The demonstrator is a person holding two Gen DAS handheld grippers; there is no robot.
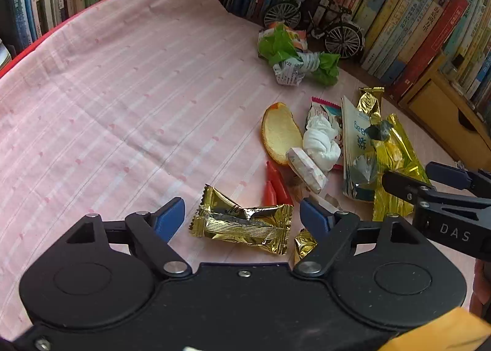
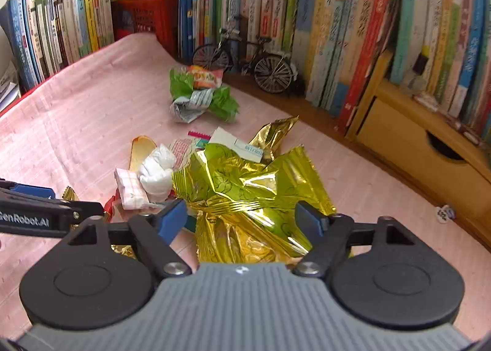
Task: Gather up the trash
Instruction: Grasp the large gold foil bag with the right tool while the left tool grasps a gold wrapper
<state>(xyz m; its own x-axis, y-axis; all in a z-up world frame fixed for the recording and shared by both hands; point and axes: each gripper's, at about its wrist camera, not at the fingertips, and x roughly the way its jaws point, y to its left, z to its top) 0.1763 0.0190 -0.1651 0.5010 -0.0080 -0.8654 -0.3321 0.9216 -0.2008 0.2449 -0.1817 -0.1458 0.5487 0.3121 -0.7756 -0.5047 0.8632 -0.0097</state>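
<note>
Left wrist view: we see our left claw (image 1: 242,217) spread wide around a gold candy wrapper (image 1: 242,225) lying on the pink-clothed desk (image 1: 107,105).
Right wrist view: our right claw (image 2: 242,219) gapes astride a crumpled gold foil bag (image 2: 245,194), pads not pressing.

Both views are being lit brightly and evenly by soft daylight. Glare is being thrown off the gold foil wrappers (image 2: 245,191) and washing out the upper corners. Straight book spines (image 2: 362,44) are being bowed by fisheye distortion. Slight blur is being seen toward the edges.
</note>
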